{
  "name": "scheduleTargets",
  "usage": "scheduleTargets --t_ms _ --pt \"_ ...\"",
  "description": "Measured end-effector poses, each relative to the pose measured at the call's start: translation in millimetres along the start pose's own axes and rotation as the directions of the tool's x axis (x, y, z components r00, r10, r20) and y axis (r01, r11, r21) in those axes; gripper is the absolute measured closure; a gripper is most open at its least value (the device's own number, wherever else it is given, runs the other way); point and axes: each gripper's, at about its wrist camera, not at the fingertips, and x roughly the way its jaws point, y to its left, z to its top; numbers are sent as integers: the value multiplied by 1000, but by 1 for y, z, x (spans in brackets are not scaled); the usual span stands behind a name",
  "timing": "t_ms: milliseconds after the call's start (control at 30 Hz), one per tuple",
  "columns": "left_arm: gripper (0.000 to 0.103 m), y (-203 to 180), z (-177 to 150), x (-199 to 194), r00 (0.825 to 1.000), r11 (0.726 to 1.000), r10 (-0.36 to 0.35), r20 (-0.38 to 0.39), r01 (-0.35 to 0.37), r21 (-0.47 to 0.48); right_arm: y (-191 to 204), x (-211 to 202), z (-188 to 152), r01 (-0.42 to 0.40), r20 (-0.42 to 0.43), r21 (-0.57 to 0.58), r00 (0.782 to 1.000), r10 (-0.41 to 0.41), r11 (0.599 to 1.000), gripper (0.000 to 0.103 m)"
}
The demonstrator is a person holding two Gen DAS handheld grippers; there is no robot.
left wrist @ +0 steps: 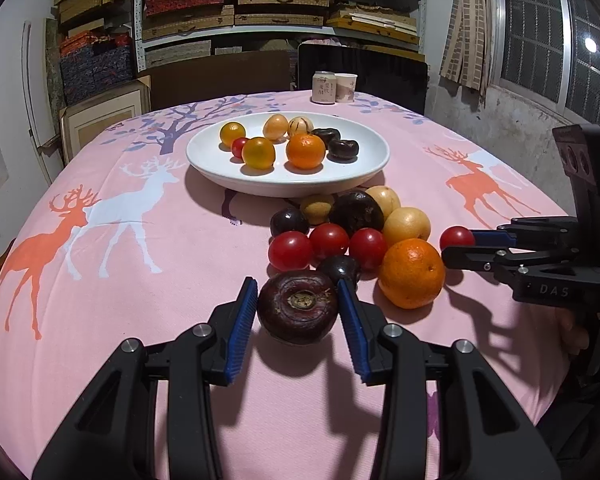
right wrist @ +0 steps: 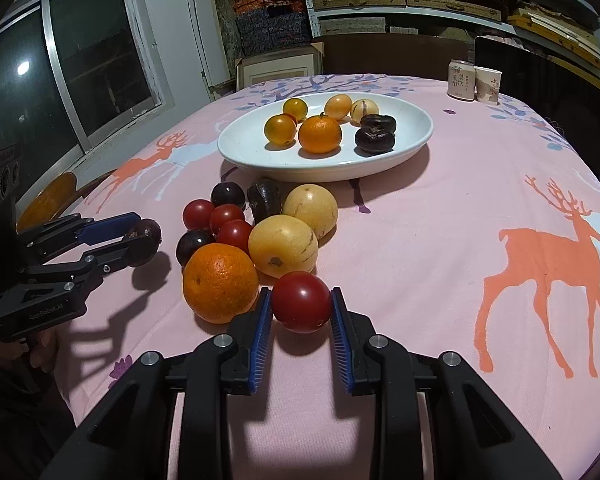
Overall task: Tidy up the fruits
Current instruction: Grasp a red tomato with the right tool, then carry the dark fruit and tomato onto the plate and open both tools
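Left tool [left wrist: 298,304] clamped on dark purple round fruit [left wrist: 298,307]; right tool [right wrist: 301,307] clamped on small red tomato [right wrist: 301,307]. Both apparently lifted just off pink deer-print surface [right wrist: 440,220]. Shallow white plate [left wrist: 220,168] lies straight ahead of both tools, beyond loose fruit pile; left tool slightly nearer.

Lettering "DAS" is moulded on the right gripper [left wrist: 458,249] body. "GenRobot.AI" is printed on the left gripper [right wrist: 142,242] body. The can [right wrist: 461,79] and paper cup [right wrist: 488,85] carry Chinese characters, too small to read reliably.
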Motion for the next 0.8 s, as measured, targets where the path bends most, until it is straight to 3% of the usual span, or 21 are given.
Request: scheduleTargets --t_ms 233,500,667,800 --pt "62 8 11 -4 1000 999 0 -6 0 -32 -6 -11 11 -31 18 37 999 31 999 74" --pt "62 12 70 -13 996 998 49 72 -52 30 -14 -34 73 -43 89 8 995 42 999 74" --pt "62 22 111 18 995 995 78 68 -82 56 -25 -22 128 -55 97 28 994 52 998 74" --pt "62 37 136 63 995 994 99 18 -99 42 -32 17 170 -62 55 54 997 58 997 74"
